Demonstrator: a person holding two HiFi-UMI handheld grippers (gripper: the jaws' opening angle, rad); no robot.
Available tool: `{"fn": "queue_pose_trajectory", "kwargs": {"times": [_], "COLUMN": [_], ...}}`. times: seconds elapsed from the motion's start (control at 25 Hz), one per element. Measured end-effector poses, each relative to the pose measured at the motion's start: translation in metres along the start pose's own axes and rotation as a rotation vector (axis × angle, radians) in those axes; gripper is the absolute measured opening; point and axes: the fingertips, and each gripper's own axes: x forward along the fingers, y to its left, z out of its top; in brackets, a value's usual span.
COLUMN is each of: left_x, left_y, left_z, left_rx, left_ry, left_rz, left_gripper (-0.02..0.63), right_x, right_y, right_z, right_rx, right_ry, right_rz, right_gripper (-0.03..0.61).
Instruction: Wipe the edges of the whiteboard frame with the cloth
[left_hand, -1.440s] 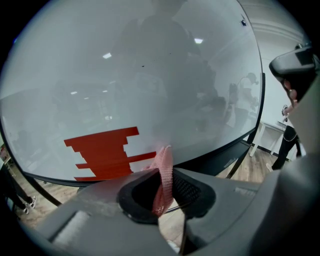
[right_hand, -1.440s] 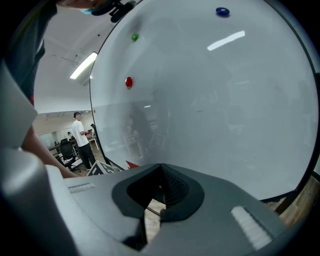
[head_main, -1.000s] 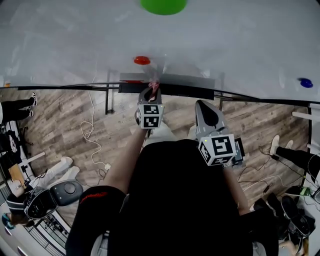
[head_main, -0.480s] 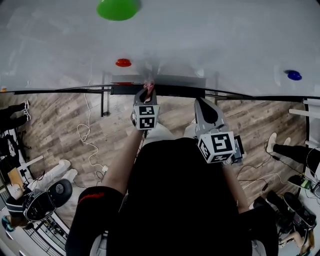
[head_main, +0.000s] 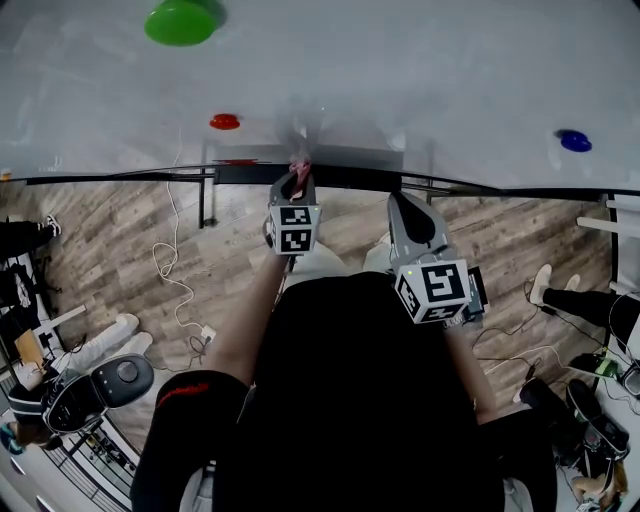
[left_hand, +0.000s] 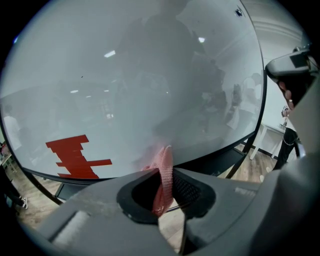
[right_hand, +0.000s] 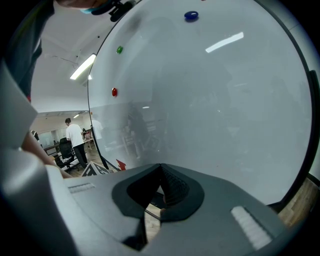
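The whiteboard (head_main: 400, 80) fills the top of the head view, its dark bottom frame (head_main: 500, 190) running across. My left gripper (head_main: 299, 180) is shut on a pink cloth (head_main: 300, 164), whose tip touches the board just at the bottom frame. In the left gripper view the cloth (left_hand: 164, 172) stands up between the jaws of the left gripper (left_hand: 165, 200), against the whiteboard (left_hand: 150, 75) above its frame (left_hand: 225, 148). My right gripper (head_main: 405, 207) hangs shut and empty beside it, below the frame. The right gripper (right_hand: 159, 192) faces the whiteboard (right_hand: 210, 100).
Green (head_main: 182, 20), red (head_main: 225, 121) and blue (head_main: 574, 140) magnets stick to the board. Red tape marks (left_hand: 77, 155) show low on it. Below lie a wooden floor, a white cable (head_main: 175, 270), an office chair (head_main: 100, 385) and people's legs (head_main: 585, 305).
The left gripper with the cloth has slid to the right along the bottom frame, away from the red magnet. The right gripper has moved along with it and stays shut.
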Motion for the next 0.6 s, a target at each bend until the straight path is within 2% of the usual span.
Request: {"fn": "queue_pose_trajectory", "kwargs": {"times": [0.6], "left_x": [0.001], "left_y": [-0.018], "left_z": [0.006], "left_rx": [-0.023], "left_ry": [0.002], "left_rz": [0.026], "left_gripper": [0.055], "right_x": [-0.012], "right_y": [-0.018], "right_z": [0.003], "right_rx": [-0.013], "right_ry": [0.008], "right_rz": [0.026], "right_gripper": [0.002]}}
